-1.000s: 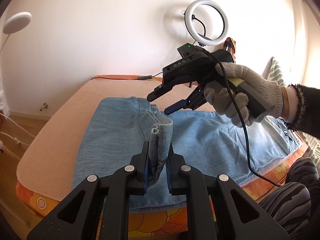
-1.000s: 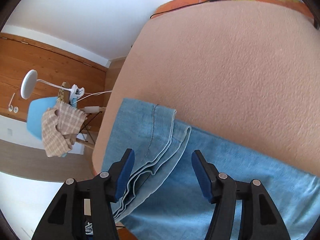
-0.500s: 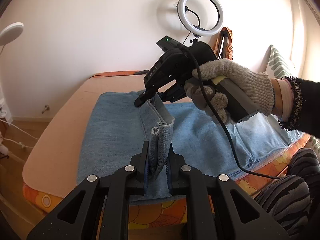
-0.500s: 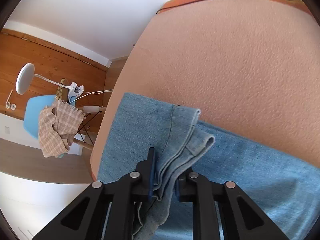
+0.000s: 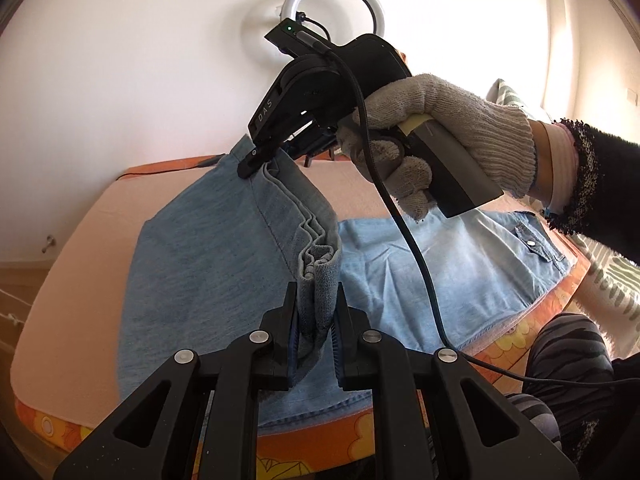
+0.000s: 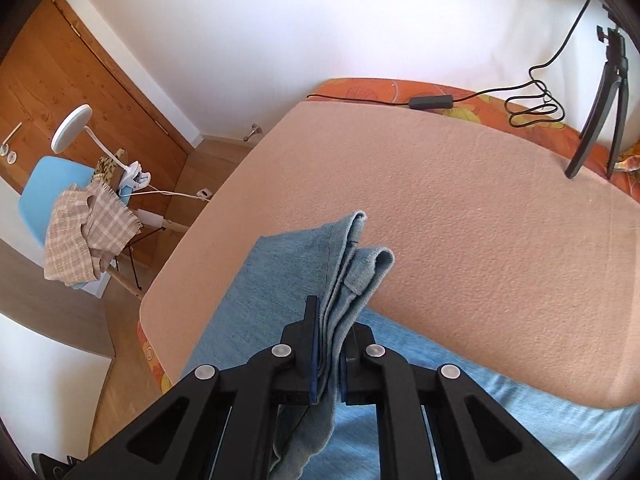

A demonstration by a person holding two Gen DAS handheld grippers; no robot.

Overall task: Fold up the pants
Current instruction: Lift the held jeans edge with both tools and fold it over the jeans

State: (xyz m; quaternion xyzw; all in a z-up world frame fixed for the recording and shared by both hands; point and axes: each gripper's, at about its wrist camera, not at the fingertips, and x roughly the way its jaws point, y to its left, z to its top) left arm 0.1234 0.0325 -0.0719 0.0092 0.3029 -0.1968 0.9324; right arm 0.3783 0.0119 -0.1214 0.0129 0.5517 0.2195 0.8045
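Light blue denim pants (image 5: 208,264) lie on a peach-covered bed (image 5: 80,240), the waist end with pocket and rivets (image 5: 532,240) at the right. My left gripper (image 5: 316,320) is shut on the near corner of the stacked leg hems. My right gripper (image 5: 256,164), held by a gloved hand, is shut on the far corner of the same hems and holds it raised. In the right wrist view the right gripper (image 6: 330,354) pinches the layered hem (image 6: 356,264) above the bed (image 6: 460,208).
A ring light (image 5: 336,12) stands on a tripod (image 6: 600,92) at the bed's far edge, with a cable and inline switch (image 6: 430,101) on the orange sheet. A blue chair with checked cloth (image 6: 84,224) and a white lamp (image 6: 72,132) stand beside the bed.
My right gripper came down open over the far hem corner, shut on it, and lifted it. Both grippers have raised the leg hems off the bed.
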